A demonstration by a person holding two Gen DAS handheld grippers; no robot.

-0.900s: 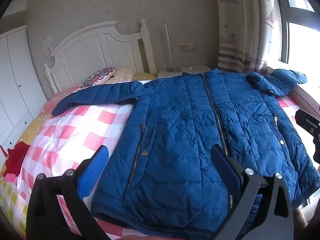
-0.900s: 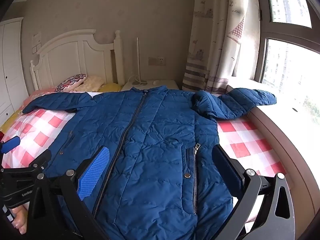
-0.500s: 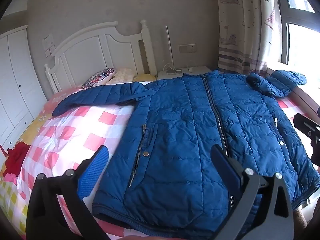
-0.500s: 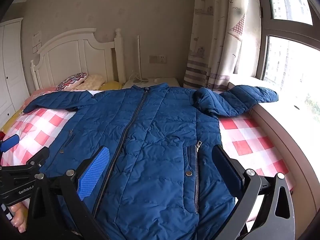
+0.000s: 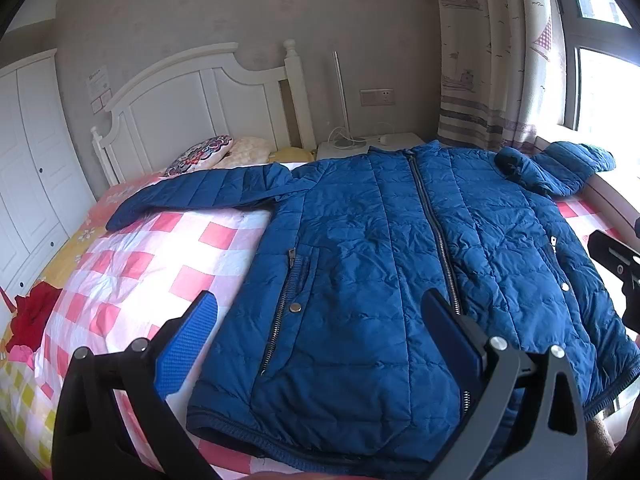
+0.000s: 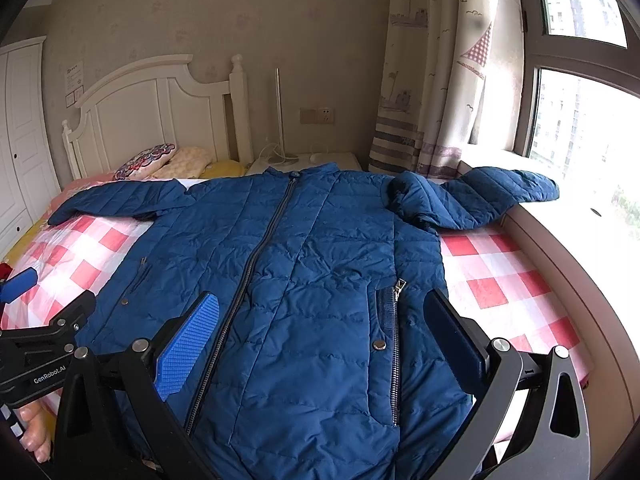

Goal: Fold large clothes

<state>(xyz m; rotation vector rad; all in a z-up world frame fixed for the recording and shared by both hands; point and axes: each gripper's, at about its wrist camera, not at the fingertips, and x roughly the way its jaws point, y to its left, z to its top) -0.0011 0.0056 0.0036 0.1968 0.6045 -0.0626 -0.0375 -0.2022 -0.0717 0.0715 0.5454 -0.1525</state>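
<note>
Little differs from a moment ago: at lower left my left gripper and, rightward, my right gripper hang spread wide and empty above the blue jacket lying flat mid-frame, with bare checked bedspread left and right of it.

Both the left tool and the right tool tilt downward, jaws spread wide, gripping nothing.

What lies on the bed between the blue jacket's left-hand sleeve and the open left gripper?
Only bare pink-and-white checked bedding separates the sleeve from the left gripper, shown in the left wrist view.
</note>
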